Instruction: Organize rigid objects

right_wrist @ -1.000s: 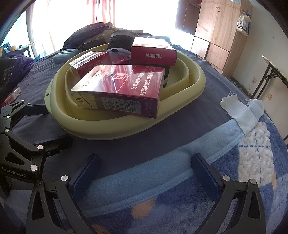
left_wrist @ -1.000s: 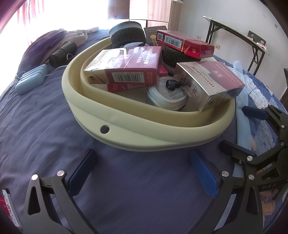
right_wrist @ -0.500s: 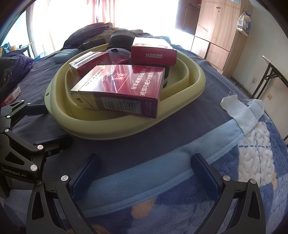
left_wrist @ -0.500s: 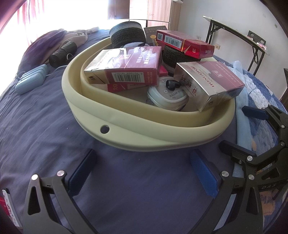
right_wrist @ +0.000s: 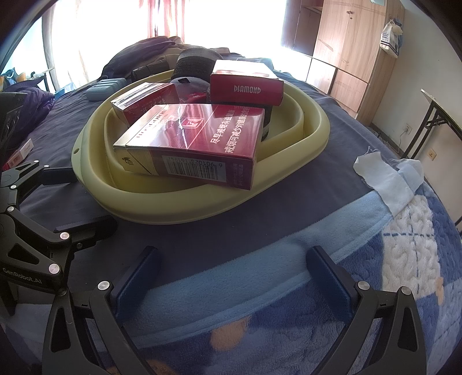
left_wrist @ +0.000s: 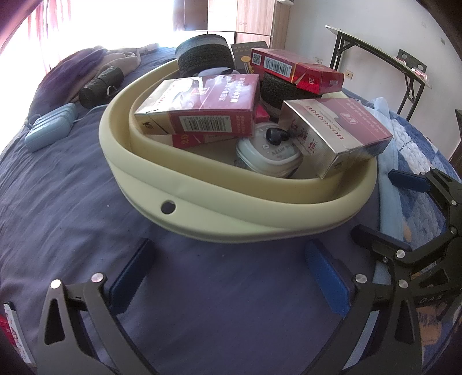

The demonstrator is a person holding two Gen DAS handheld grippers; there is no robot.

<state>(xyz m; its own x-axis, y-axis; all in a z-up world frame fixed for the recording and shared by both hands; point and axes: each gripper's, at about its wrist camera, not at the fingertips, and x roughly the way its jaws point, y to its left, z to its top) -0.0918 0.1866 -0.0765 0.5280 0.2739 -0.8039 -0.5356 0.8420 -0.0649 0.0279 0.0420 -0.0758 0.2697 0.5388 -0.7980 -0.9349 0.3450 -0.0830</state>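
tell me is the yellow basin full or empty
Full. The yellow basin is piled with red cartons, black rolls and a white case, some stacked above its rim.

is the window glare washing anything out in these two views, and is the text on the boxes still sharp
Left wrist view: the window is blown out white at top left; the barcode box stays sharp. Right wrist view: glare whitens the top behind the basin; the DIAMOND box reads clearly. Fisheye bends the edges in both.

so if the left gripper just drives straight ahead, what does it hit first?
Probably the near outer wall of the cream basin. The left gripper is open and empty, with only bare purple bedsheet between them.
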